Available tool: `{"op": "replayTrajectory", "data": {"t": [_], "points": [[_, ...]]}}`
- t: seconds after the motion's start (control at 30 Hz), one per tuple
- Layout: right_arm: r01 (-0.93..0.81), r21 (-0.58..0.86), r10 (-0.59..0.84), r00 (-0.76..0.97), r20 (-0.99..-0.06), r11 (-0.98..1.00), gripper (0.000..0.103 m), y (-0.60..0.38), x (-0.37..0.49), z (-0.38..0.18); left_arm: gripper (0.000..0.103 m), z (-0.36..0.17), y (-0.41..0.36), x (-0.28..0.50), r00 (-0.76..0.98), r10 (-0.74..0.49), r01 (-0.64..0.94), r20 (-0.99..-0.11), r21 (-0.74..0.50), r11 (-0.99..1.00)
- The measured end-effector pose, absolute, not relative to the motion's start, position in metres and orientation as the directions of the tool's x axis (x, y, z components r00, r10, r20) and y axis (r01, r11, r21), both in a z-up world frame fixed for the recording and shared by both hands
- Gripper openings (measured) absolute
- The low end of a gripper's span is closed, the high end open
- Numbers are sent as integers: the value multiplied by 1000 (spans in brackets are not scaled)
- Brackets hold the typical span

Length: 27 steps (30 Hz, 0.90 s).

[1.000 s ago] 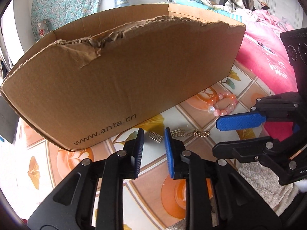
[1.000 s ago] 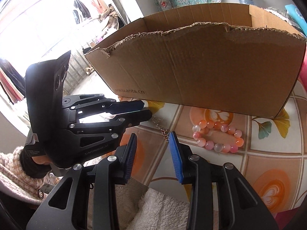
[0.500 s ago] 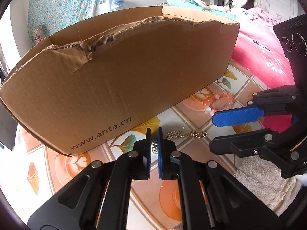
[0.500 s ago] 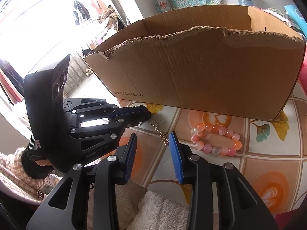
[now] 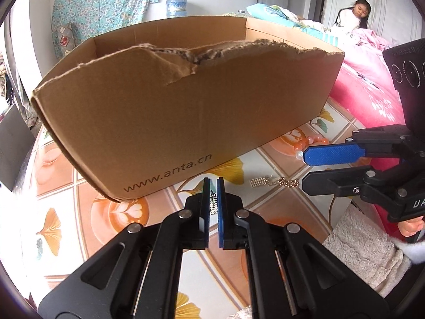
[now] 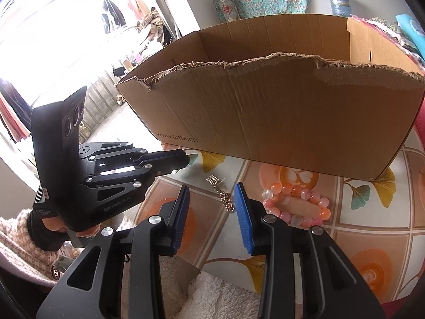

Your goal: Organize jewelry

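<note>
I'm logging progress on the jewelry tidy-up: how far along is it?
Early. Nothing can be seen inside the cardboard box. In hand: the left tongs are shut on a small rhinestone piece. Left on the table: the gold chain and the pink bead bracelet. The right tongs are open around the chain.

"www.anta.cn" on cardboard box [image 5: 186, 122]; "GenRobot.AI" on left gripper [image 6: 183, 159].

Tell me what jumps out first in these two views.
The torn-edged cardboard box fills the middle. In front of it on the patterned tabletop lie a pink bead bracelet and a gold chain. The left gripper pinches a small rhinestone piece.
</note>
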State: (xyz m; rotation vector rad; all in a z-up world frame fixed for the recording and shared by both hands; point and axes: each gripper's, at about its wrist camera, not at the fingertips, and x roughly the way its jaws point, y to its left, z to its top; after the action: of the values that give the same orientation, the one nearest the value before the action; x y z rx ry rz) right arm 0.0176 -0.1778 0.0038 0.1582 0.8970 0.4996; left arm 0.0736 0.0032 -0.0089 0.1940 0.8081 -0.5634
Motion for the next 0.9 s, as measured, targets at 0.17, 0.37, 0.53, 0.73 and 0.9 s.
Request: {"op": "replayTrajectory", "data": {"t": [0.17,0.37,0.53,0.73,0.9], "points": [[-387,260,442,518,-732,885,35,-163,33,6,4,-3,15,74,579,-395,515,-714,-55,855],[-453,176,407,486,-773,874,30,-141,51,3,4,-3,17,74,578,-396,504,-713,-69,861],[-491,107,356,449,-820,865,19,-127,61,-6,4,-5,14,74,578,-400,508,-711,-70,859],[-533,63,336,433,-836,844,4,-116,65,-6,4,-5,18,75,582,-408,503,-704,-83,860],[-497,121,371,442,-817,859,4,-130,68,2,4,-5,19,73,583,-414,503,-699,-89,860]]}}
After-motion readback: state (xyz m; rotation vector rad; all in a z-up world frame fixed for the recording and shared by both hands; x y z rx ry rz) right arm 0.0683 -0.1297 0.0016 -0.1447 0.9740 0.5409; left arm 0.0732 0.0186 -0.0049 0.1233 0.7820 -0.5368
